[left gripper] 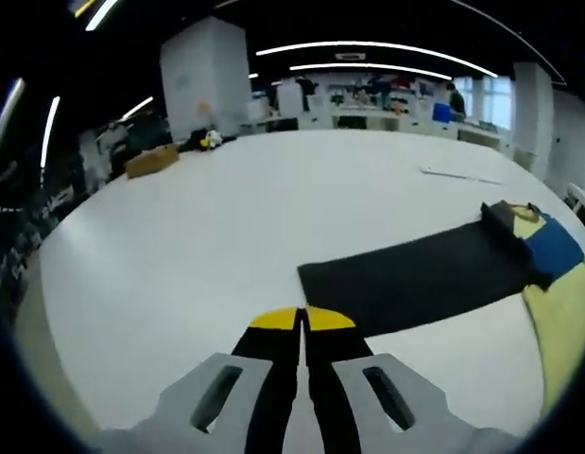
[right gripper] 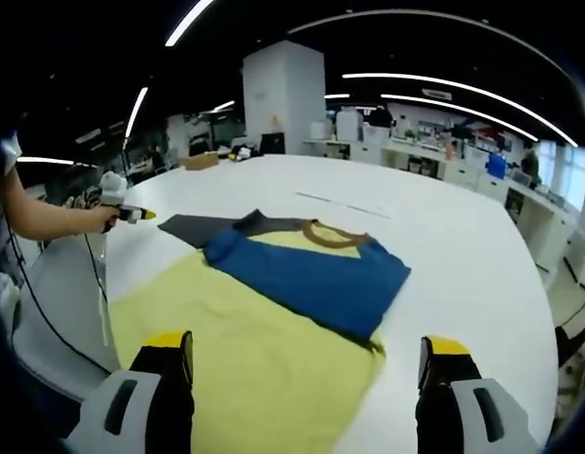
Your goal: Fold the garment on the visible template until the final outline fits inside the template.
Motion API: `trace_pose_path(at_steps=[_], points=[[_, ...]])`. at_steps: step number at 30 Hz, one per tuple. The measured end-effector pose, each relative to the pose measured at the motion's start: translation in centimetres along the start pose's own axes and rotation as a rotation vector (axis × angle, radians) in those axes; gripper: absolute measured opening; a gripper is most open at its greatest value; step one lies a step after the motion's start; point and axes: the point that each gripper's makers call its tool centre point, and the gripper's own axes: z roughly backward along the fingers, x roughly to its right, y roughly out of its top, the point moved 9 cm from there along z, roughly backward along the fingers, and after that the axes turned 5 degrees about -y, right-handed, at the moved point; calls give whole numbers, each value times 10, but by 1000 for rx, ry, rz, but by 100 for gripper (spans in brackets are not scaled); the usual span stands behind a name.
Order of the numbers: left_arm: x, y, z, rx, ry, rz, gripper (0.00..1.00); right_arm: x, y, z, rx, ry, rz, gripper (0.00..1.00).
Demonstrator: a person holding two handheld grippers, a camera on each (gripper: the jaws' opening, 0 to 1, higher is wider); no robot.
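A yellow garment (right gripper: 264, 350) lies flat on the white table (right gripper: 462, 246), with a blue sleeve (right gripper: 320, 279) folded across its chest and a brown collar (right gripper: 335, 232) at the far end. A long black strip (left gripper: 415, 279) runs out flat from its shoulder; I cannot tell whether it is a sleeve or a mat. My left gripper (left gripper: 301, 320) is shut and holds nothing, hovering over bare table just short of the strip's end. The garment's blue part (left gripper: 554, 248) shows at the right of the left gripper view. My right gripper (right gripper: 308, 345) stands wide open above the yellow body. The left gripper (right gripper: 131, 213) is visible beyond the black strip (right gripper: 193, 227).
A person's arm (right gripper: 46, 218) reaches in from the left, with a cable trailing over the table's edge. A cardboard box (left gripper: 150, 161) sits at the far rim. A thin pale strip (left gripper: 457, 173) lies on the table behind the garment. Desks and a white pillar stand beyond.
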Motion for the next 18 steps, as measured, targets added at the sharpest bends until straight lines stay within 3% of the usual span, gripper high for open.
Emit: trace_pose_path(at_steps=[3,5,9,17,18], points=[[2,-2,-6,-8,-32,38,19,-2,0,0,-3,3,6,99],[4,-3,-10,-9,-46,34,25,-4,2,1,2,1,13,99],[8,-7,-15,-20,-59,55,30,-3,3,3,7,-19,40,99],[11,-20,-16,-41,-41,81,28,-2,5,9,16,-19,29,99],[10,-21,-16,-25,-38,117,28,-2,5,10,16,-20,28,99]])
